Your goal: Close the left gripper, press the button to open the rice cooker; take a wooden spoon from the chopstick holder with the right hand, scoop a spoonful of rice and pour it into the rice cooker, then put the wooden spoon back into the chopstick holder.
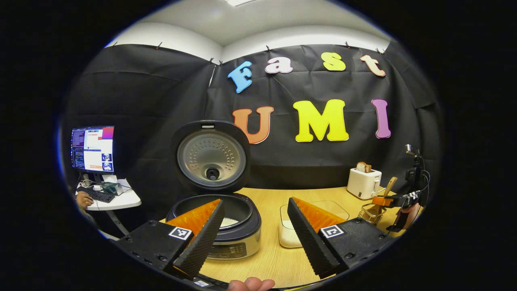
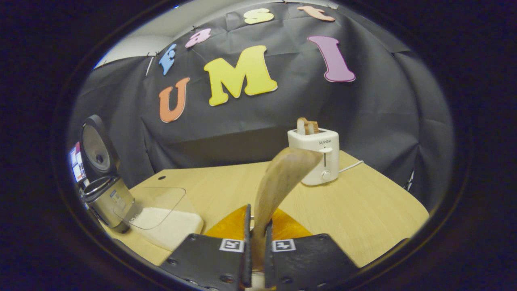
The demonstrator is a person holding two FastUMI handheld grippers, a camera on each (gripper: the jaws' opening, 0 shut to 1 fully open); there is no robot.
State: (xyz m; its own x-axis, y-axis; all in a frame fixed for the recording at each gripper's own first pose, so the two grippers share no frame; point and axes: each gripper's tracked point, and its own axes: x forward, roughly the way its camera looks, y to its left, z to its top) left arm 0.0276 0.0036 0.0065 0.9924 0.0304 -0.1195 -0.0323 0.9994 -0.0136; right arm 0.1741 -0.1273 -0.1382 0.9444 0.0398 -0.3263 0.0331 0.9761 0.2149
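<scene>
Left gripper (image 1: 254,230) jaws wide apart, empty; right gripper (image 2: 257,238) jaws clamp wooden spoon (image 2: 282,178) over table (image 2: 363,210).

bare table (image 2: 363,202) right of toaster (image 2: 316,155), raised lid (image 1: 211,155) blocking behind open rice cooker (image 1: 238,226)

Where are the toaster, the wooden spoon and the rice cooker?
toaster (image 2: 314,159): right gripper view, its white front.
wooden spoon (image 2: 282,178): right gripper view, its bowl.
rice cooker (image 1: 236,238): left gripper view, its body's front wall.
</scene>
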